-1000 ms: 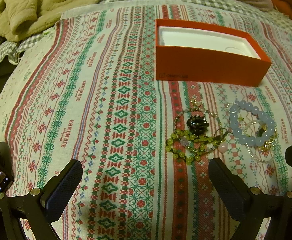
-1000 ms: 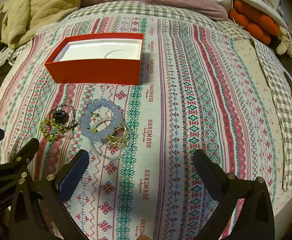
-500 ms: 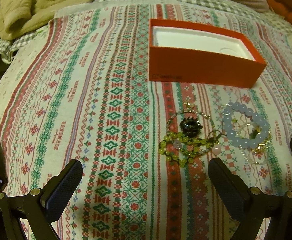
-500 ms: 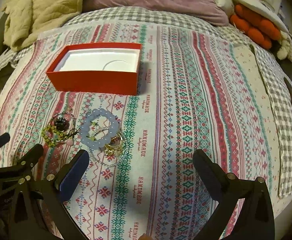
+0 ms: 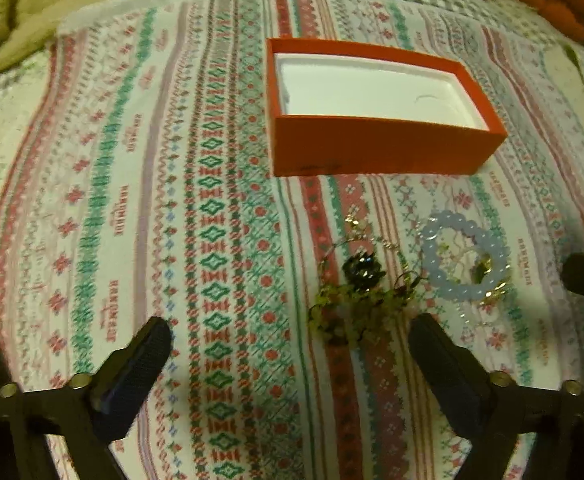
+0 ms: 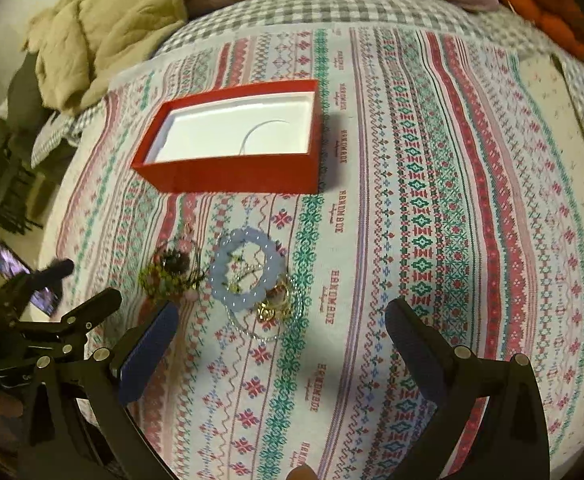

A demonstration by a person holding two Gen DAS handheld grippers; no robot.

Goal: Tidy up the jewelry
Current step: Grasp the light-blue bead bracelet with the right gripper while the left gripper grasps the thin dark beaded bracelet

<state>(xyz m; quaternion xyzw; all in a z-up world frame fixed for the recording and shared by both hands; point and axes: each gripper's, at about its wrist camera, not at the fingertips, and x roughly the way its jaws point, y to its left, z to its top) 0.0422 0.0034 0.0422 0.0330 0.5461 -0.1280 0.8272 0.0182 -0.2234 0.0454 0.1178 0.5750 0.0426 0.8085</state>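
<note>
- Red cardboard box with a white liner sits open and looks empty on the patterned cloth, the likely home for the jewelry
- Pale blue bead bracelet lies near the box's front wall, overlapping thin gold pieces and a clear bead strand
- Beside it, a green bead bracelet tangles with a dark spiky charm
- Left gripper hangs above the cloth, jaws spread wide and just easing inward, nothing between them
- Right gripper also gapes, holding nothing
- Best to take one piece at a time, pinching a single bead run so neighbours do not drag along
</note>
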